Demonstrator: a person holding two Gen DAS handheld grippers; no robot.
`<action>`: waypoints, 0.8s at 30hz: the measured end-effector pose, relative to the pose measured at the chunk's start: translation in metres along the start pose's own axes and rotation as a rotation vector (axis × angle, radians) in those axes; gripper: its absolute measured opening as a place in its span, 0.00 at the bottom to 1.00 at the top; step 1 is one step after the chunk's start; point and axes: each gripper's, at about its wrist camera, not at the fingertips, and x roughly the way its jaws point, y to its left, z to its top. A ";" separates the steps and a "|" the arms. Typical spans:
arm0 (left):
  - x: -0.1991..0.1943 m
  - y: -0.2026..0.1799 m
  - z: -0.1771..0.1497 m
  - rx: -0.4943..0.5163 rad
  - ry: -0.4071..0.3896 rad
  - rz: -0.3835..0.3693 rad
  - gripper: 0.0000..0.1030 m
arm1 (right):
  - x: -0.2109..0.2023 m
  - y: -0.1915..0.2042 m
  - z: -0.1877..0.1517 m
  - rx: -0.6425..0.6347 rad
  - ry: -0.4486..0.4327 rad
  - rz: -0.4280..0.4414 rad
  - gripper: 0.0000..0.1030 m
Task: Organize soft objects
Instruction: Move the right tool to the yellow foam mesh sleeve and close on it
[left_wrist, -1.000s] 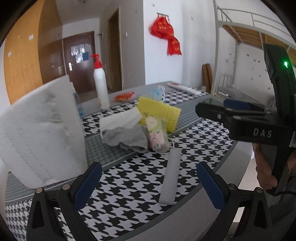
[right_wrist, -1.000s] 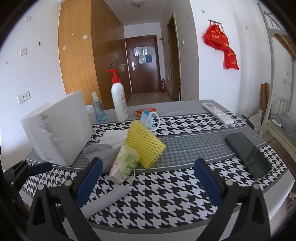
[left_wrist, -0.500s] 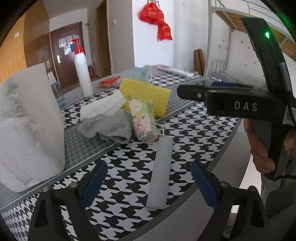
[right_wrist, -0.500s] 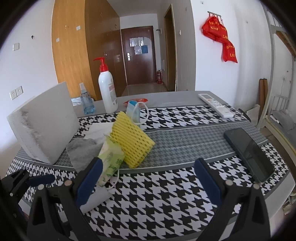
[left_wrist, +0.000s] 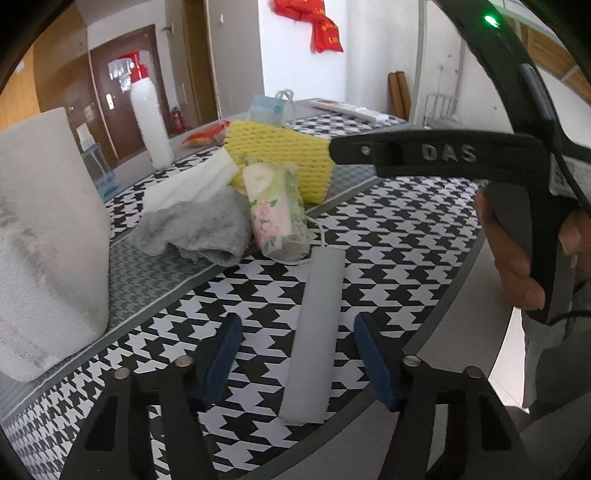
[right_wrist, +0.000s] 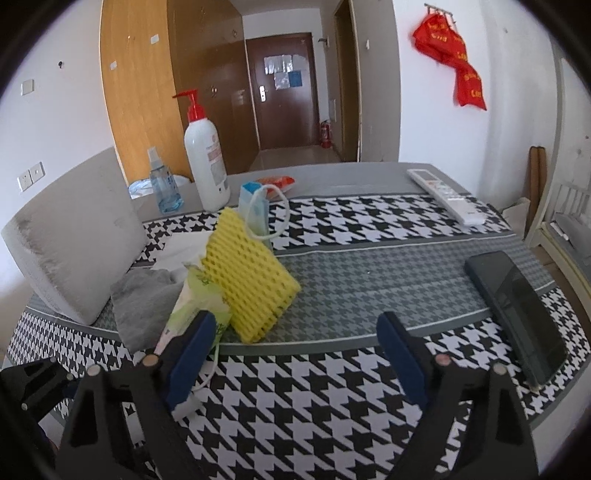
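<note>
- Left wrist view showed the left gripper (left_wrist: 297, 360) closing astride a grey bar (left_wrist: 317, 332), pads not yet touching; squeezing it square at mid-length would likely keep it from pivoting.
- Beyond the bar lay the pile: tissue pack (left_wrist: 277, 214), grey cloth (left_wrist: 199, 230) and yellow sponge (left_wrist: 280, 158), with a white block (left_wrist: 48, 236) to their left.
- Right gripper (right_wrist: 295, 354), closing on nothing, hovered nearby and could crowd the lift.
</note>
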 end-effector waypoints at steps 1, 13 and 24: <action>0.000 -0.001 0.000 0.003 0.002 -0.001 0.60 | 0.003 0.000 0.000 0.000 0.007 0.012 0.84; 0.001 -0.007 0.006 0.034 0.018 -0.057 0.36 | 0.027 -0.003 0.013 0.002 0.077 0.103 0.77; 0.003 -0.005 0.008 0.044 0.009 -0.063 0.21 | 0.041 0.005 0.019 -0.032 0.106 0.113 0.63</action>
